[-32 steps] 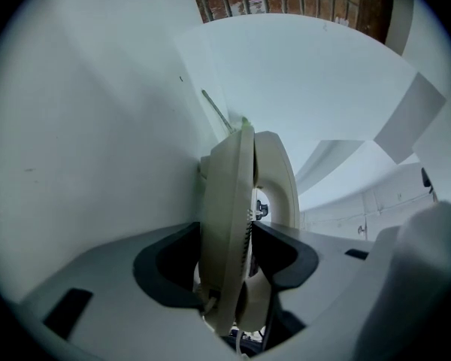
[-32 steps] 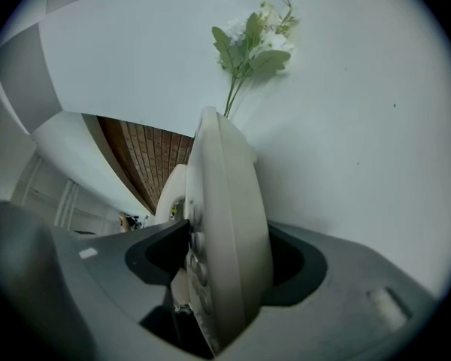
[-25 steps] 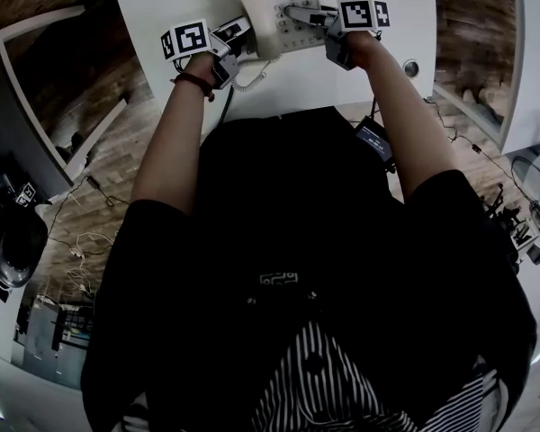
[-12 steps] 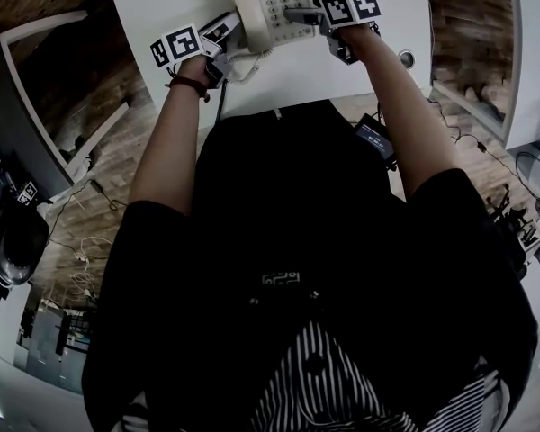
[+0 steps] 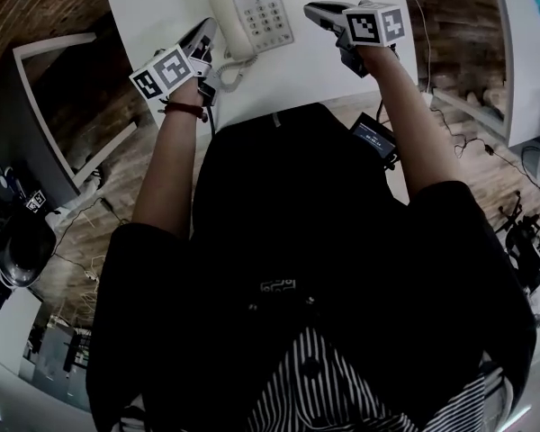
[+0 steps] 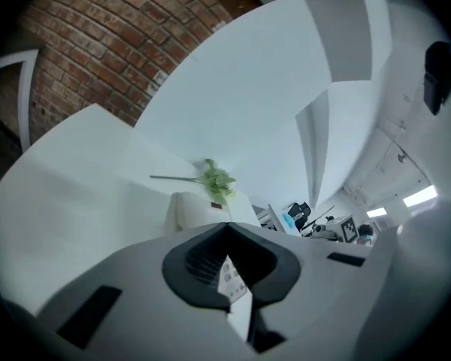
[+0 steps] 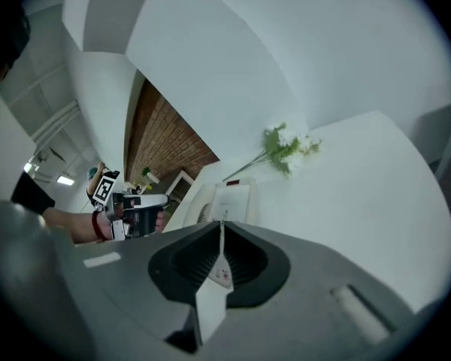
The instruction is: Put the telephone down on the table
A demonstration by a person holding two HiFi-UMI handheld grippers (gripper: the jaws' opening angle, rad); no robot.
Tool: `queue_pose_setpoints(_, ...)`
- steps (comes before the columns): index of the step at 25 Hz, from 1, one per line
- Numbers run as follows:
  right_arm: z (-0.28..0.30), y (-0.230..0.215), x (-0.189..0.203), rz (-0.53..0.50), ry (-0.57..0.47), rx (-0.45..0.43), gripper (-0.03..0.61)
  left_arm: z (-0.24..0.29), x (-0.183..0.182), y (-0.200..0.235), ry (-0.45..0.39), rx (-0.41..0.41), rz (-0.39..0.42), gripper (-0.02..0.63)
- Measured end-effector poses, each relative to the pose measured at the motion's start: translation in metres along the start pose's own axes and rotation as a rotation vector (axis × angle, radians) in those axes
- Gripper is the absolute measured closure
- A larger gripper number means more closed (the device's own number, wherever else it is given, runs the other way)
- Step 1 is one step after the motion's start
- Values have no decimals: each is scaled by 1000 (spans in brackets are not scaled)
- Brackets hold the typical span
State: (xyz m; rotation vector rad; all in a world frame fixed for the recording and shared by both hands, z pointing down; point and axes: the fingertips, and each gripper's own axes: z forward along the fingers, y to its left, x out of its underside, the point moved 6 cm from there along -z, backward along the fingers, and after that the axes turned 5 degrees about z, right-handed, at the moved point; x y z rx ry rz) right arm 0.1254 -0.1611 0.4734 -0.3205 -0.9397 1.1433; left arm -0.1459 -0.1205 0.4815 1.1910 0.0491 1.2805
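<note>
A red brick wall (image 6: 98, 43) adjoins a plain white wall (image 6: 233, 89), with a wood-plank floor (image 5: 450, 34) and a bright ceiling strip light (image 6: 421, 196).

Telephone (image 5: 252, 12): smooth pale plastic. Surface (image 5: 153, 16): smooth, matt white. Wall (image 6: 90, 43): rough brick. Floor (image 5: 454, 25): wood planks. Shirt (image 5: 342, 241): dark matt cloth.

Left hand-held gripper (image 5: 205, 31), right hand-held gripper (image 5: 313, 11), jaws just closed, nothing between, arms outstretched
</note>
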Motion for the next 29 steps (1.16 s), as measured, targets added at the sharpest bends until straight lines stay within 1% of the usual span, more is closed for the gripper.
queue_pose_setpoints(1, -5, 8, -3, -32, -27, -13, 575, -3, -3, -10, -6, 4, 38, 604)
queue_pose_setpoints(3, -17, 17, -7, -64, -89, -32, 575, -5, -5, -30, -1, -9, 145, 606)
queue_pose_setpoints(5, -32, 26, -10, -77, -156, -34, 575, -7, -5, -51, 7, -31, 266, 606)
queue_pose_setpoints(6, -38, 33, -13, -93, -182, -33, 575, -8, -4, -60, 10, -33, 312, 606)
queue_pose_setpoints(8, -46, 52, -16, -134, -216, -48, 575, -14, -4, -71, 12, -17, 367, 606)
queue_pose_setpoints(11, -69, 70, -23, -188, -253, -86, 575, -15, -12, -88, -8, -5, 410, 606)
queue_pose_setpoints(14, -99, 75, -29, -216, -282, -94, 575, -14, -24, -116, -46, 6, 442, 606)
queue_pose_setpoints(18, -113, 87, -36, -241, -309, -98, 575, -25, -36, -140, -99, 30, 470, 606)
queue_pose_setpoints(22, -113, 94, -35, -250, -321, -104, 575, -30, -39, -149, -121, 40, 490, 606)
queue_pose_setpoints(29, -122, 97, -31, -263, -330, -107, 575, -33, -30, -157, -126, 40, 495, 606)
